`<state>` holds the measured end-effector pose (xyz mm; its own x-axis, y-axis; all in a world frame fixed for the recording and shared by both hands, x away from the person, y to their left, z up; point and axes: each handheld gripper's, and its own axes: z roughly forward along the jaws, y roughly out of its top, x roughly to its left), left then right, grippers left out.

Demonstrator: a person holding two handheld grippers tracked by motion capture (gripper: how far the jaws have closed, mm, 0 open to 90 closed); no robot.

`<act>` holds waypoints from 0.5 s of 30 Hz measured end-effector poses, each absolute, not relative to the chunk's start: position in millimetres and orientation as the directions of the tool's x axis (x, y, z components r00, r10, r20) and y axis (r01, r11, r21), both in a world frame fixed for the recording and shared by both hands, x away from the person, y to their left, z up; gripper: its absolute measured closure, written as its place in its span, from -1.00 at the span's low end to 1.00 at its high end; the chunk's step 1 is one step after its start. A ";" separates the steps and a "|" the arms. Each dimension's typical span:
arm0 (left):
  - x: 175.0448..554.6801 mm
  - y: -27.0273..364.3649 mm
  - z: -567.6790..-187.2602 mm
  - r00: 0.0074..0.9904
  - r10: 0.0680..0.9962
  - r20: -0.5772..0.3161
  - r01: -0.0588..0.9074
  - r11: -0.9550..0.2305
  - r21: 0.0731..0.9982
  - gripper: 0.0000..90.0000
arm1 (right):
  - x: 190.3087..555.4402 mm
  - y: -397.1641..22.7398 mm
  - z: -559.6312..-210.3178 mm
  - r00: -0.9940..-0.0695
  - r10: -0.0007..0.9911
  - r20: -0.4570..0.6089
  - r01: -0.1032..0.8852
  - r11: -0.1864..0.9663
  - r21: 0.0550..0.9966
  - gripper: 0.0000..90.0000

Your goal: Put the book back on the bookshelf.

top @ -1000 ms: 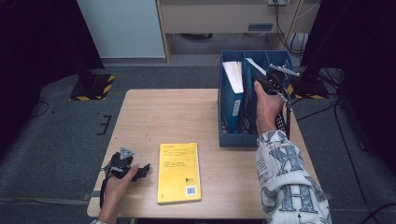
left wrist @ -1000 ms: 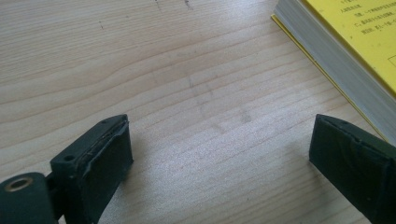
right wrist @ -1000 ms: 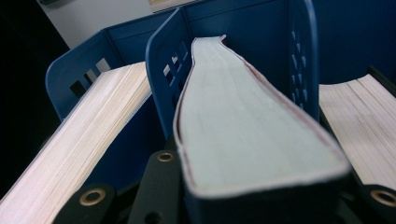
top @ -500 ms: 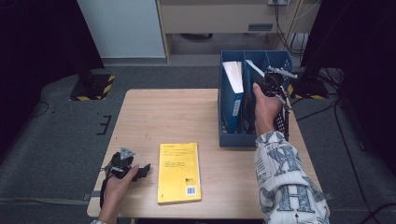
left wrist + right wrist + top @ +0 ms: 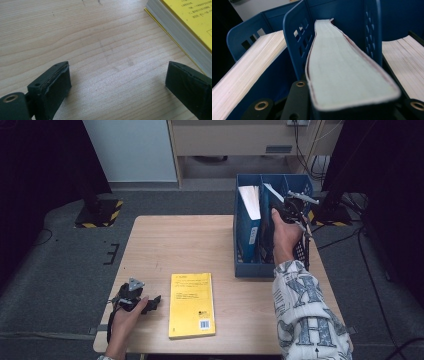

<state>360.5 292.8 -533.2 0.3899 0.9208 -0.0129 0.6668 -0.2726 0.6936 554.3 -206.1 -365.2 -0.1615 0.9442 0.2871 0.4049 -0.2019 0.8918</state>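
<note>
Nothing had moved since the earlier frames: the right gripper (image 5: 289,209) stayed clamped on a thick pale-edged book (image 5: 342,70) in the blue plastic file rack's (image 5: 250,265) middle slot, far right; the left gripper (image 5: 150,303) rested open-jawed near left, beside the yellow paperback (image 5: 191,302)

A barcode stands on the yellow book (image 5: 191,304); its print is illegible.
</note>
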 end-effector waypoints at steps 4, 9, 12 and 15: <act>360.4 292.7 -533.1 0.390 0.921 -0.012 0.667 -0.274 0.693 -0.88 | 553.0 -206.5 -367.2 -0.163 0.944 0.287 0.404 -0.201 0.893 0.62; 360.4 292.4 -533.3 0.389 0.921 -0.011 0.667 -0.274 0.693 -0.88 | 549.2 -204.5 -366.6 -0.174 0.948 0.266 0.412 -0.175 0.894 0.61; 360.3 292.2 -533.3 0.389 0.921 -0.010 0.666 -0.274 0.693 -0.88 | 544.8 -203.5 -366.0 -0.176 0.952 0.249 0.421 -0.156 0.893 0.61; 360.1 292.2 -533.2 0.390 0.921 -0.011 0.667 -0.274 0.693 -0.88 | 539.1 -204.0 -366.2 -0.169 0.953 0.251 0.433 -0.157 0.888 0.61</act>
